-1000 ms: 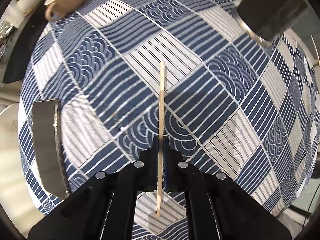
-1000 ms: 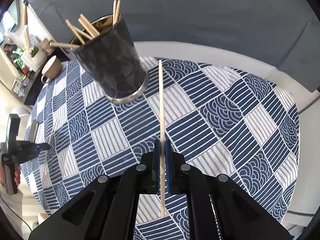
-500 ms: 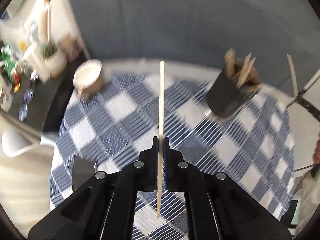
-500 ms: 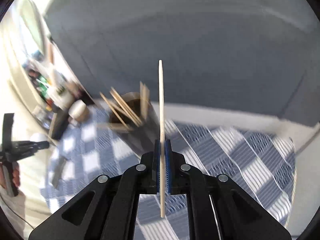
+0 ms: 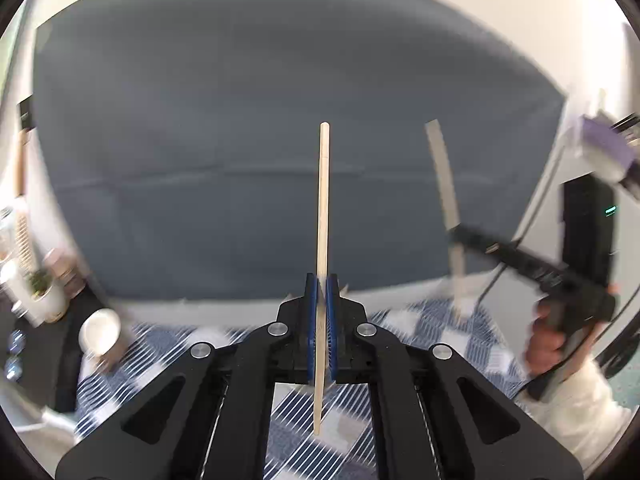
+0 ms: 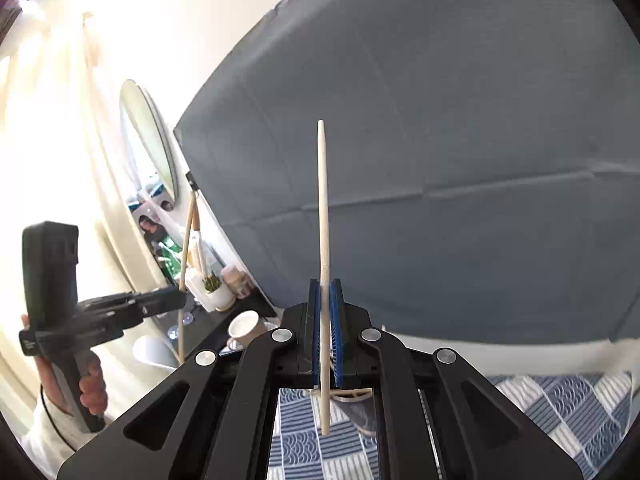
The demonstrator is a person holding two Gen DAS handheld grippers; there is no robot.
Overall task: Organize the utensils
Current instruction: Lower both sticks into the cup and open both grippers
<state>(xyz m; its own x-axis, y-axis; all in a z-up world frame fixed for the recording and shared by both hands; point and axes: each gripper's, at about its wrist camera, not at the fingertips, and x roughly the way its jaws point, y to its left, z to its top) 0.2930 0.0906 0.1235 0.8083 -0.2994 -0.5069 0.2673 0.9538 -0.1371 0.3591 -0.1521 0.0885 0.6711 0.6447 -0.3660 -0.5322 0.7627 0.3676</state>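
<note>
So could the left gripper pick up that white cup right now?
Probably not yet. The left gripper is already shut on a chopstick and points up at the grey wall, while the cup sits low on the table, off to its left.

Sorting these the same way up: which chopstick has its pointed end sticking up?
The right gripper's chopstick: its upper end tapers to a point. The left gripper's chopstick ends blunt and squared off on top.
</note>
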